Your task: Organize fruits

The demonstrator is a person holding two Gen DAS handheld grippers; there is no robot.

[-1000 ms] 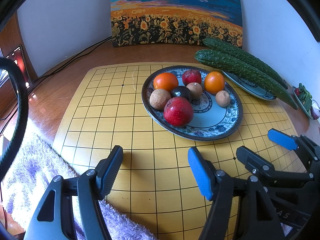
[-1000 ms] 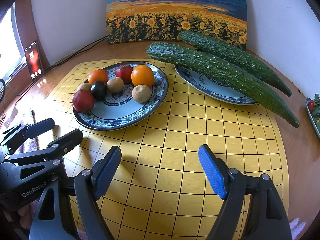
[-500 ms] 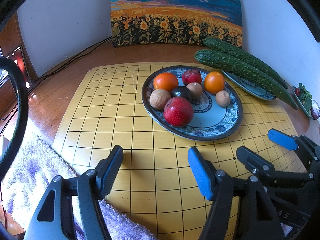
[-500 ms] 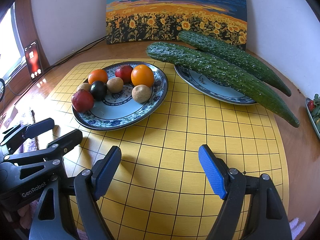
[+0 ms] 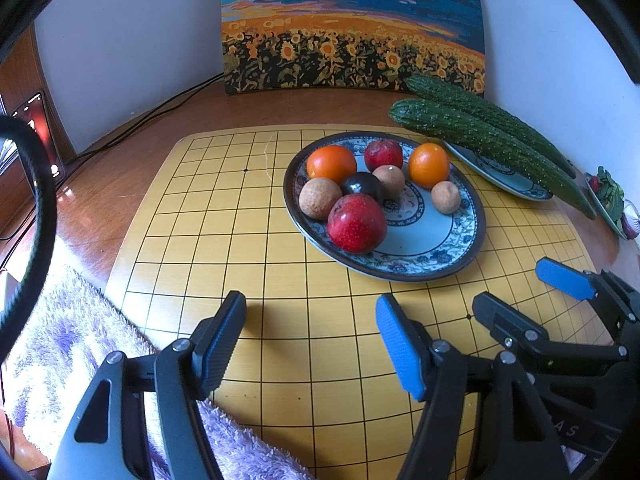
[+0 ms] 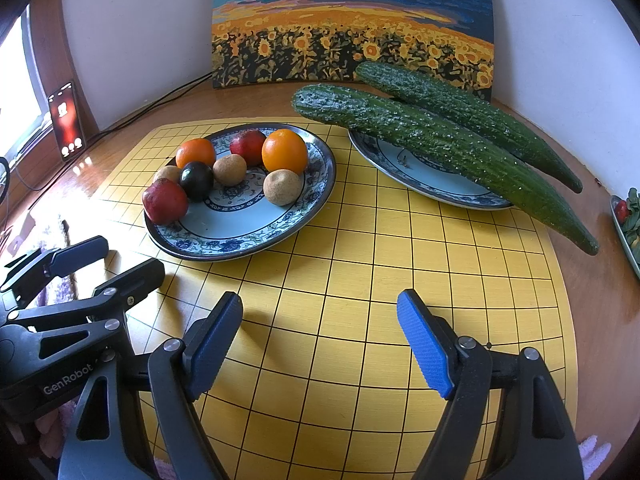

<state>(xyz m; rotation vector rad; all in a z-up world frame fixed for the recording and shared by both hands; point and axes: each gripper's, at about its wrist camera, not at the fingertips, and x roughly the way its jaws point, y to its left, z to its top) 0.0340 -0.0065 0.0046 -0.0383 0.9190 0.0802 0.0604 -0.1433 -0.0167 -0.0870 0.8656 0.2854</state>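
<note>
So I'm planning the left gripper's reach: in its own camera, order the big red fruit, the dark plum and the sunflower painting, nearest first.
From the left gripper:
1. Big red fruit, at the plate's near edge.
2. Dark plum, just behind it, mid-plate.
3. Sunflower painting, against the back wall.

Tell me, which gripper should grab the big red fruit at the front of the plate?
Probably the left gripper. The red fruit lies almost straight ahead of its open jaws, while the right gripper sees it off to its left.

A home: a sunflower painting (image 5: 352,28) leans on the wall behind a wooden table (image 5: 320,108) bearing plated produce.
</note>
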